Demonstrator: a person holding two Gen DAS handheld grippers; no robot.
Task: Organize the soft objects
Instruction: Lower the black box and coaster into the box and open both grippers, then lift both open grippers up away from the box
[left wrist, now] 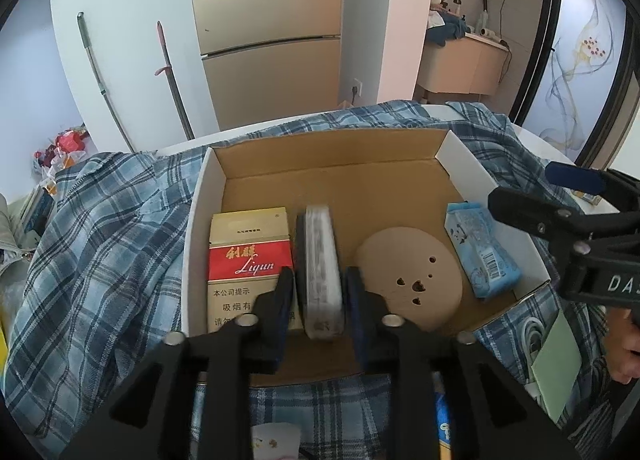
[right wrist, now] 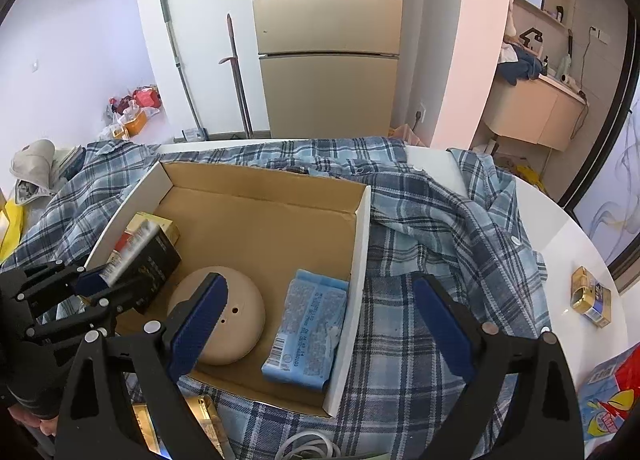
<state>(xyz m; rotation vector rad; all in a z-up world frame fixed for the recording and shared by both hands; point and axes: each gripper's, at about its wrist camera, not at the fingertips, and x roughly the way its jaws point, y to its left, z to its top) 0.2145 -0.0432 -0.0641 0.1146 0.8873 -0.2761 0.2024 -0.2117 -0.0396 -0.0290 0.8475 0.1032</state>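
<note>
A shallow cardboard box (left wrist: 332, 164) (right wrist: 360, 228) sits on a blue plaid shirt (left wrist: 100, 228) (right wrist: 432, 220). My left gripper (left wrist: 320, 292) is shut on a grey-and-black packet (left wrist: 320, 260) (right wrist: 148, 252), held upright inside the box beside a red-and-gold Liqun carton (left wrist: 248, 248). A tan round disc (left wrist: 412, 280) (right wrist: 236, 308) and a light blue tissue pack (left wrist: 480, 248) (right wrist: 308, 324) lie in the box. My right gripper (right wrist: 320, 328) is open and empty above the box's right wall; it also shows in the left wrist view (left wrist: 560, 196).
A white round table (right wrist: 560, 228) carries a small gold box (right wrist: 592, 296) at right and a colourful packet (right wrist: 612, 388). A white cable (right wrist: 308, 444) and gold packets (right wrist: 204, 416) lie near the front edge. A fridge (left wrist: 268, 32) stands behind.
</note>
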